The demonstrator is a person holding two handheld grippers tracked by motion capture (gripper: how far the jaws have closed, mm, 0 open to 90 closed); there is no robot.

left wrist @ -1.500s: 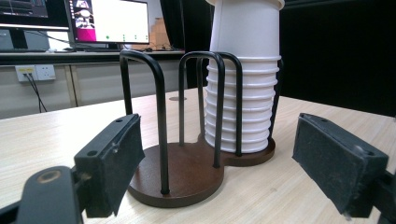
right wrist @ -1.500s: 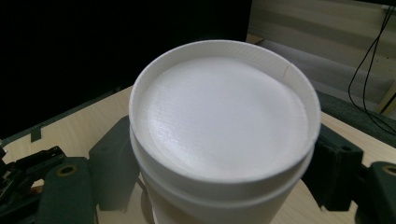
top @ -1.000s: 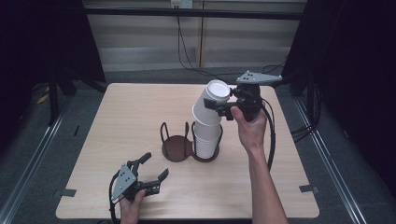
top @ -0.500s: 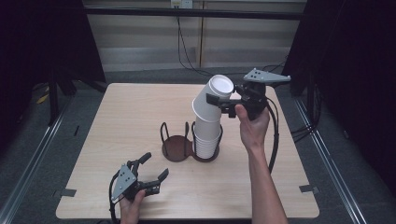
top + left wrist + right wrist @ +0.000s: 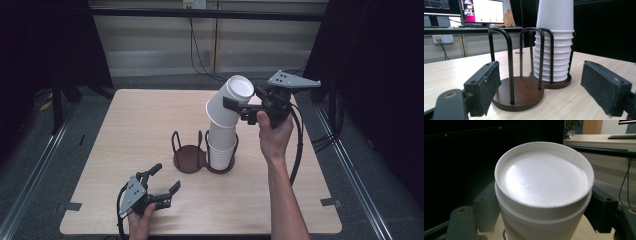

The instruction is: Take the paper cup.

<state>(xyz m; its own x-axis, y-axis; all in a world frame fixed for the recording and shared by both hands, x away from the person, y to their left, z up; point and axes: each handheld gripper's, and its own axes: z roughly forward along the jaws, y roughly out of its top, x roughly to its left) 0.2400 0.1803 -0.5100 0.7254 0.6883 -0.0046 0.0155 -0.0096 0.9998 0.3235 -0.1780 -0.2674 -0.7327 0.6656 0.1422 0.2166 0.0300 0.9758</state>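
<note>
Upturned white paper cup (image 5: 231, 102) clamped between jaws of right gripper (image 5: 252, 106), tilted, lifted off white cup stack (image 5: 221, 146) seated in dark brown wire-looped holder (image 5: 189, 159) mid-table; left gripper (image 5: 159, 186) held jaws apart, near front edge of wooden table (image 5: 135, 120)

we find no text, label, brand, number or sign that can be read anywhere. the white paper cup (image 5: 544, 192) bears no print on its bottom or wall, and the stacked cups (image 5: 554, 57) are plain too. the monitors (image 5: 482, 11) far behind the worktop in the left gripper view glow with windows and coloured patches, but their contents are too small and blurred for us to read.
</note>
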